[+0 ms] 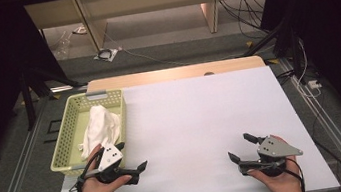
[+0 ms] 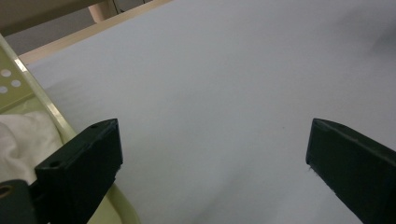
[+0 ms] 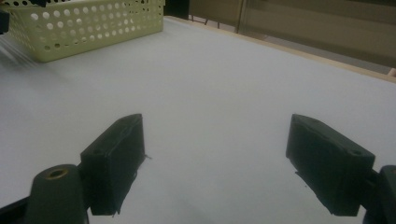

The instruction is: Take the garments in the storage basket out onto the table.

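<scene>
Both grippers' fingers gape wide, empty; white cloth lies in basket beside left gripper.

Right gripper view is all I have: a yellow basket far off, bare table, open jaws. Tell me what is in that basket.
Observer: A white cloth lies bunched in the basket, seen from the high view.
Operator: Place the other gripper for me.
Observer: The left gripper sits at the basket's near right corner, jaws open, nothing between them.
Operator: Say whether it touches the cloth.
Observer: No; in the left gripper view the cloth lies apart from the jaws, inside the rim.
</scene>
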Demonstrator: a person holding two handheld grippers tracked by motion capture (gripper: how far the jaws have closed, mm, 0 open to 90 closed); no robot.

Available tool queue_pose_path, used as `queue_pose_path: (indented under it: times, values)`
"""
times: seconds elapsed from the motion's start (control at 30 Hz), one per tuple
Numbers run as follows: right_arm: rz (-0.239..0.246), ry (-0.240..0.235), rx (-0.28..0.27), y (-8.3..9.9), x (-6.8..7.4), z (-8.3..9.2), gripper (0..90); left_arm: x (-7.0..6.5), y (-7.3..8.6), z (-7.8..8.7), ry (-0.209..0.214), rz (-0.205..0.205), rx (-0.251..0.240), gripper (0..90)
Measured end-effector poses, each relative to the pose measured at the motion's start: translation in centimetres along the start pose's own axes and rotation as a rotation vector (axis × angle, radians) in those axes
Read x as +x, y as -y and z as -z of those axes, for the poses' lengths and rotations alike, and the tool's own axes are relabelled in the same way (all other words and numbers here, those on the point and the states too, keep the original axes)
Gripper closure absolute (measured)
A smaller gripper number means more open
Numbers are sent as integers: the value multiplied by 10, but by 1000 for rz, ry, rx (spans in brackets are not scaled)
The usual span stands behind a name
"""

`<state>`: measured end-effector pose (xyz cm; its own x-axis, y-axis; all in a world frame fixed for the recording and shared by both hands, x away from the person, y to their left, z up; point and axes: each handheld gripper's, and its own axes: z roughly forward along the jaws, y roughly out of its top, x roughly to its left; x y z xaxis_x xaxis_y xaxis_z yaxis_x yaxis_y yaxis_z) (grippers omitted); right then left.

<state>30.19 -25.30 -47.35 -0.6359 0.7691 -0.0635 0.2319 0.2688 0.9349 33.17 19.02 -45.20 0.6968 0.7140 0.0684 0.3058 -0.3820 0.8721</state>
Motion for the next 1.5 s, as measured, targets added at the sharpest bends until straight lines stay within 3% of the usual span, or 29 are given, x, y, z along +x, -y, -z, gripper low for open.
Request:
queue_pose_path:
  times: [0.47, 0.67, 0.83, 1.1, 1.5]
  values:
    - [6, 2, 5, 0, 2, -1, 201, 1, -1, 1, -6, 13, 1, 40]
    - [2, 2, 4, -1, 2, 0, 199, 7, -7, 3, -32, 31, 34, 48]
    - [10, 2, 13, -1, 3, 0, 199, 12, -13, 6, -51, 44, 26, 47]
    - [6, -2, 11, -1, 3, -2, 197, 36, -25, 14, -106, 68, 32, 48]
    - [6, -2, 23, -2, 4, -3, 196, 84, -44, 14, -192, 110, 62, 50]
